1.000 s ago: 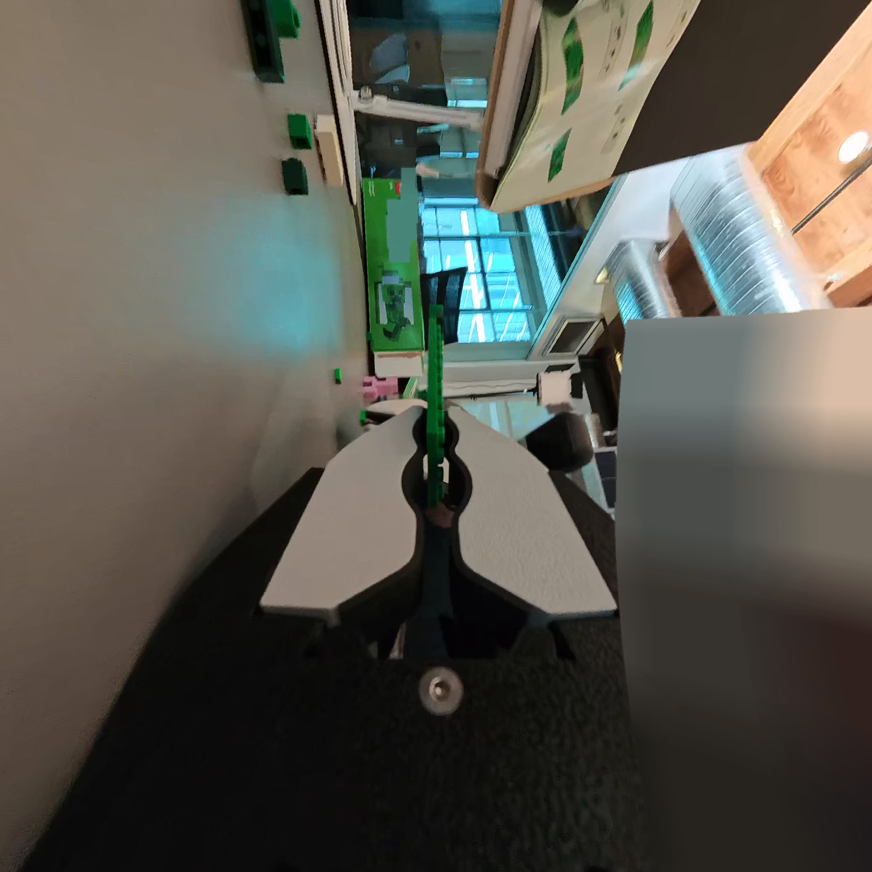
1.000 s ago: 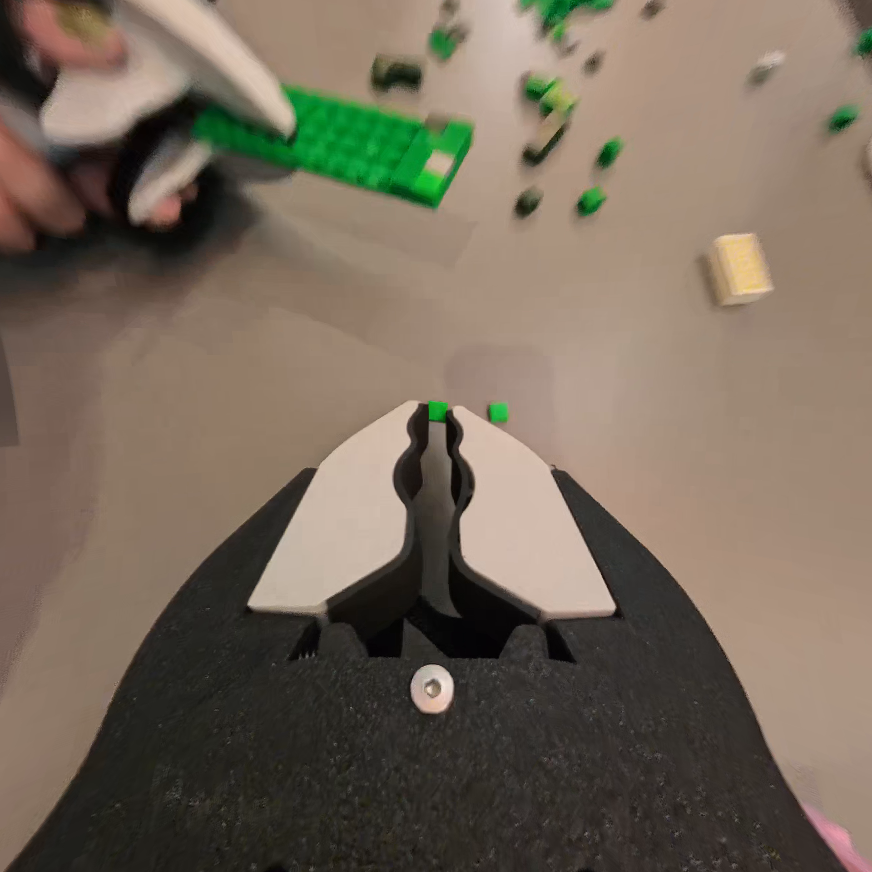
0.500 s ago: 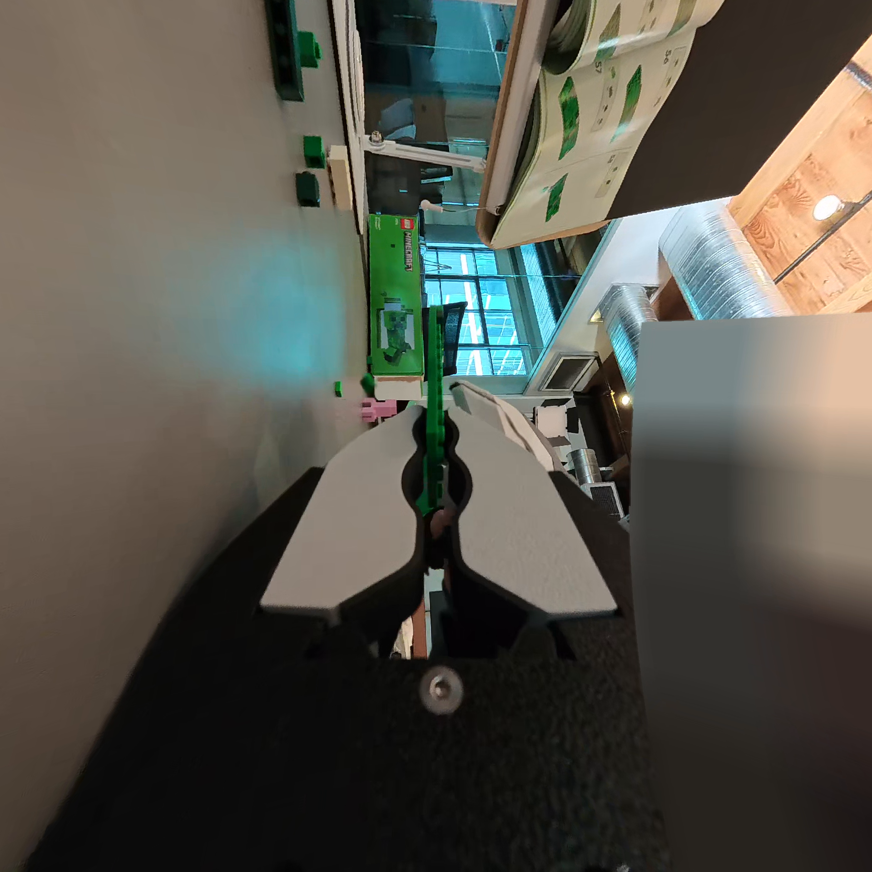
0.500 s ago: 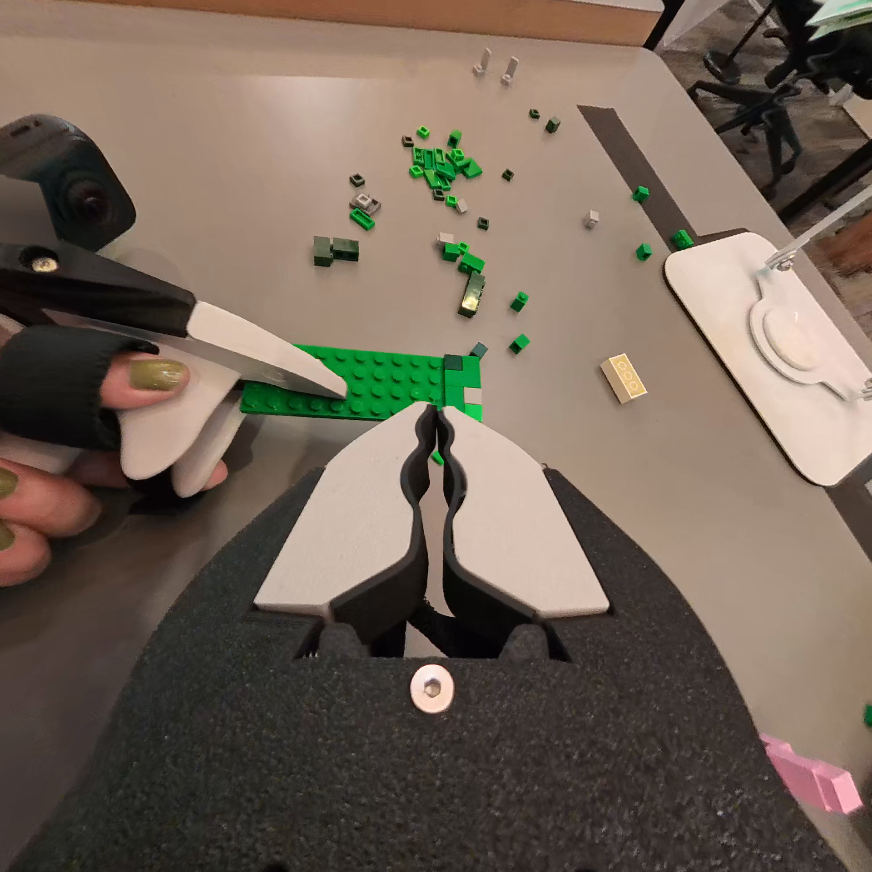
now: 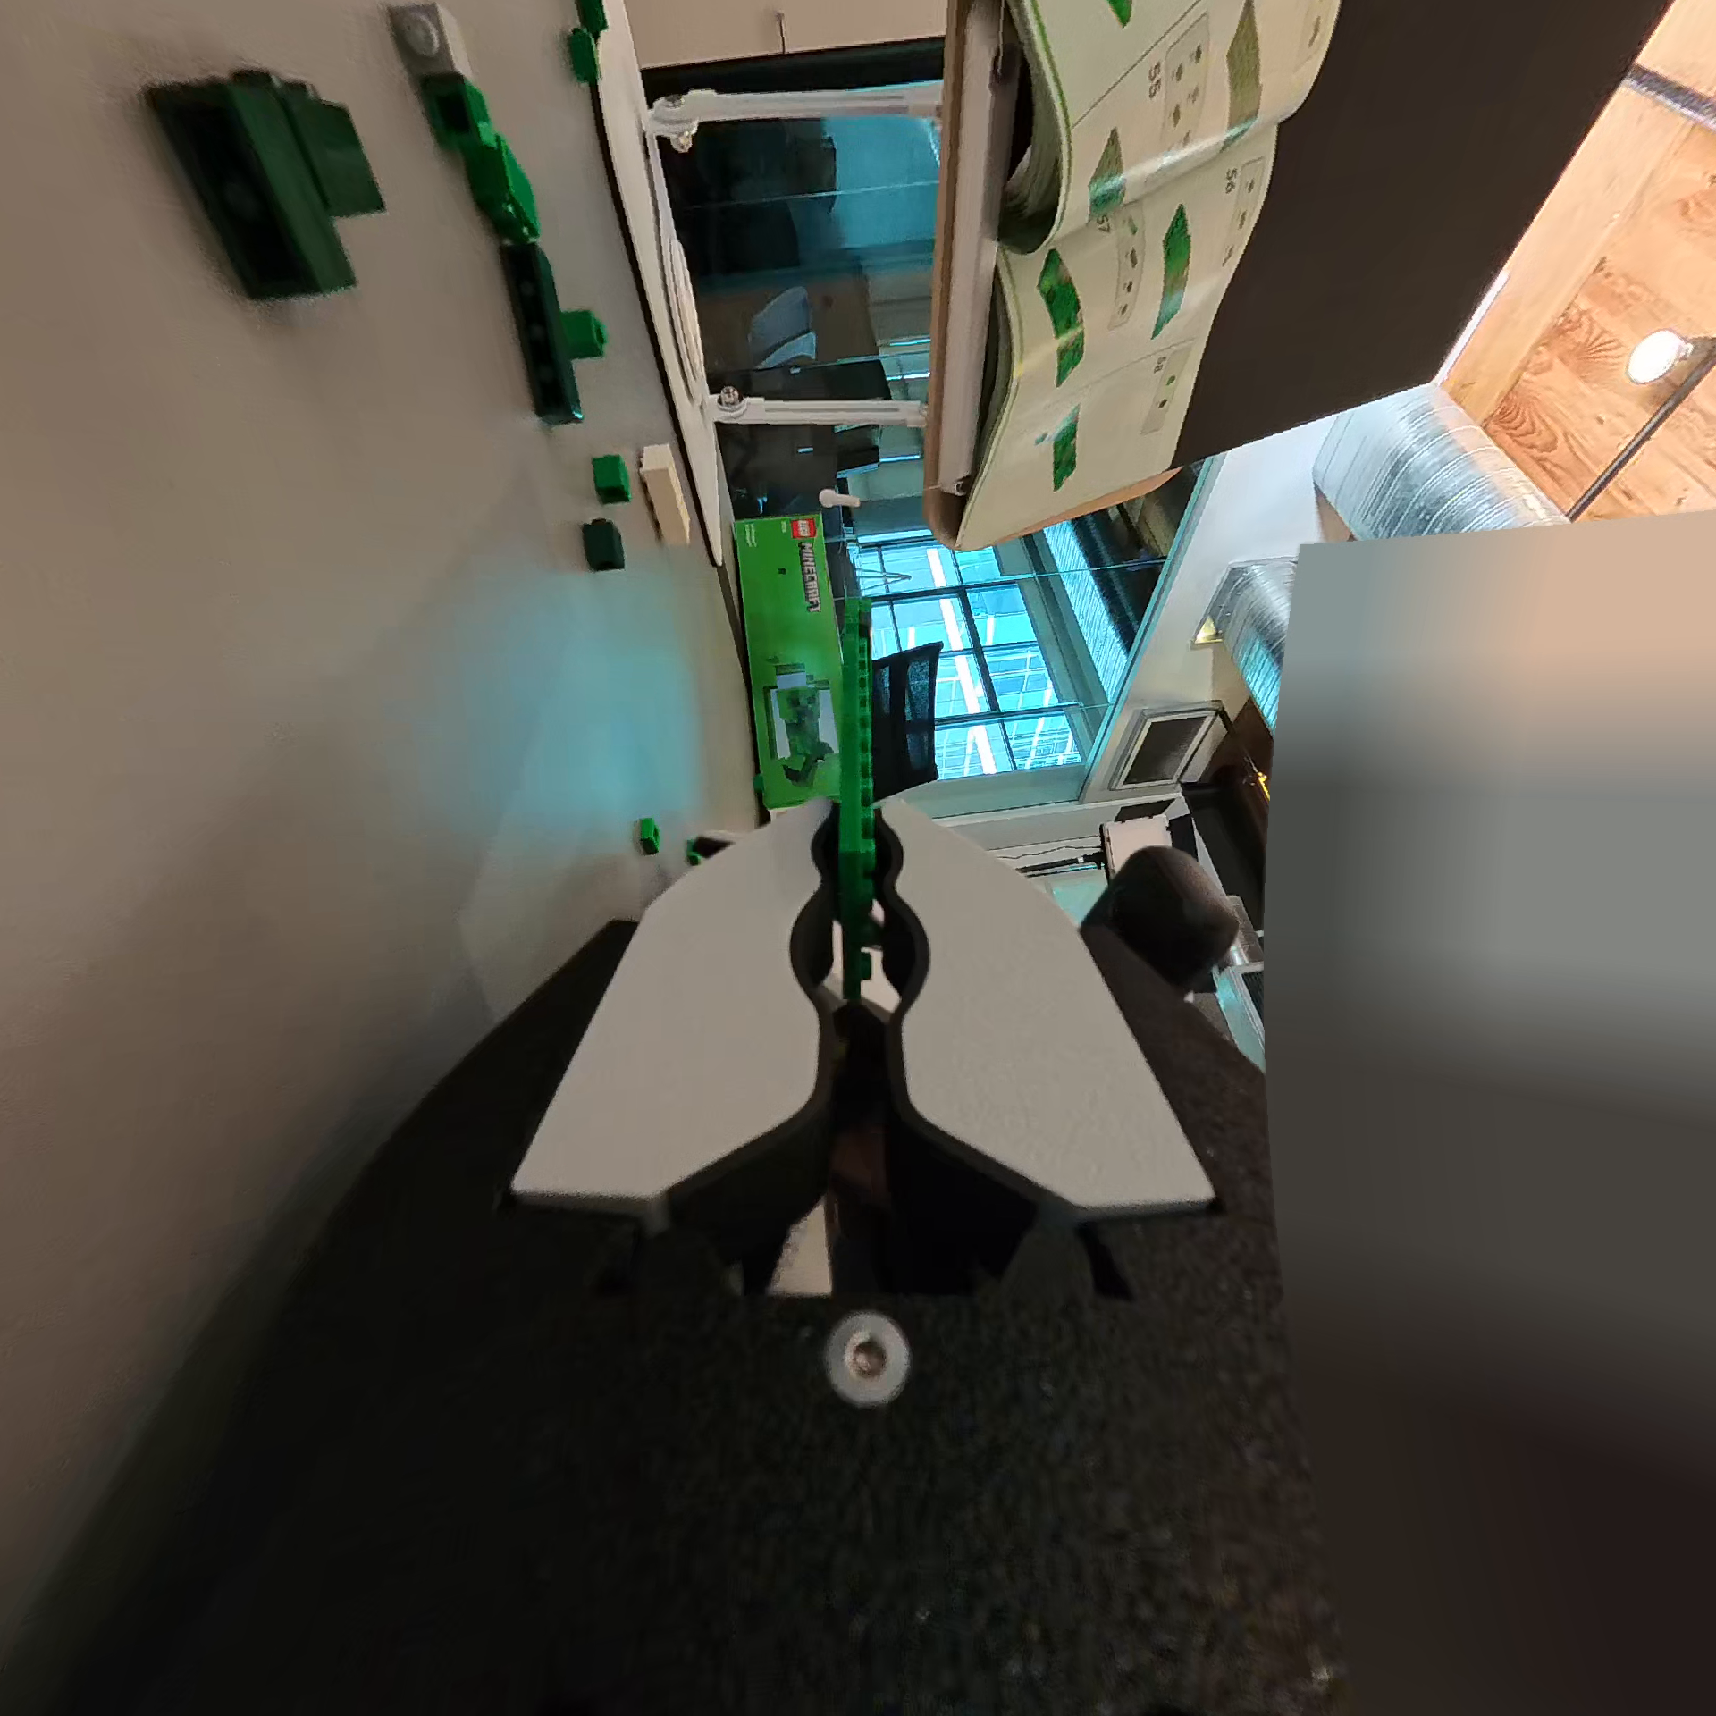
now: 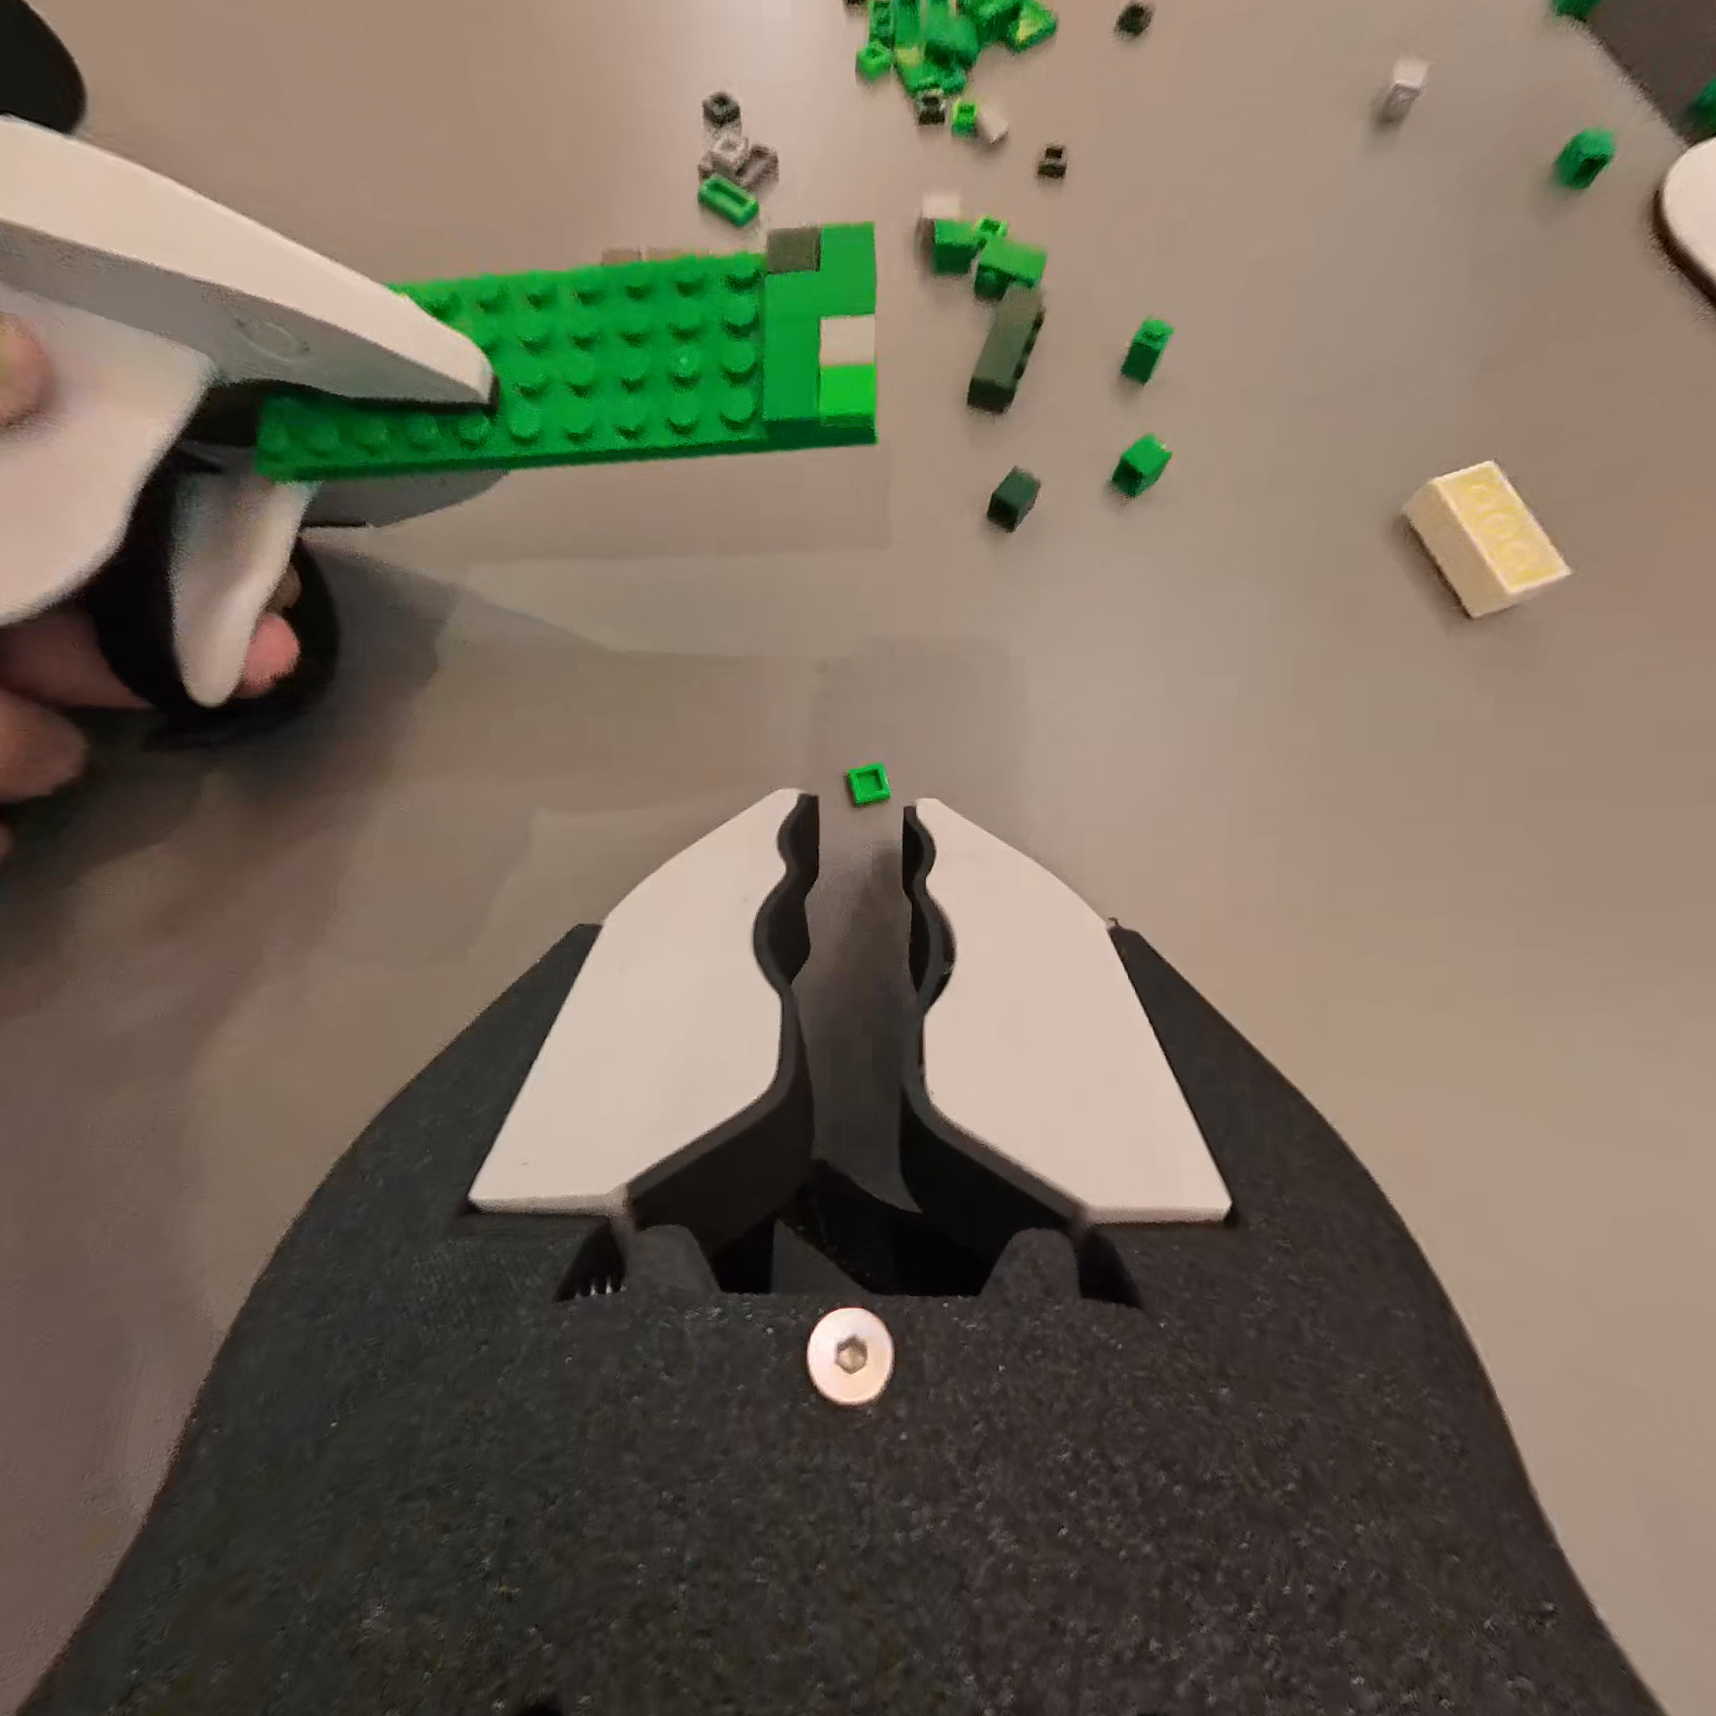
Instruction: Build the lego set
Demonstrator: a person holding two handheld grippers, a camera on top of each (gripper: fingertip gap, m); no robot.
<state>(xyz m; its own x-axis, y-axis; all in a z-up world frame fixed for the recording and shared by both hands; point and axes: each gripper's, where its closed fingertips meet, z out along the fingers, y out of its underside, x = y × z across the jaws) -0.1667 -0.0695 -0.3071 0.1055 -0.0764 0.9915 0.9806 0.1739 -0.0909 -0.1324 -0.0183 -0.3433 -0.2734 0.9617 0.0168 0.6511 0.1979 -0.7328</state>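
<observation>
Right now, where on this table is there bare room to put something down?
The table is bare right of the right gripper, below the cream brick. Another strip lies between the held green plate and the small green tile. Crowded: the loose brick pile beyond the plate.

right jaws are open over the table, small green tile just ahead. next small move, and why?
Probably ease the right gripper forward until the small green tile sits between the jaws, then close. The tile lies flat on the table, just past the fingertips and roughly centred on the gap, so nothing is gripped yet. The left gripper already holds the green plate up off the table.
</observation>
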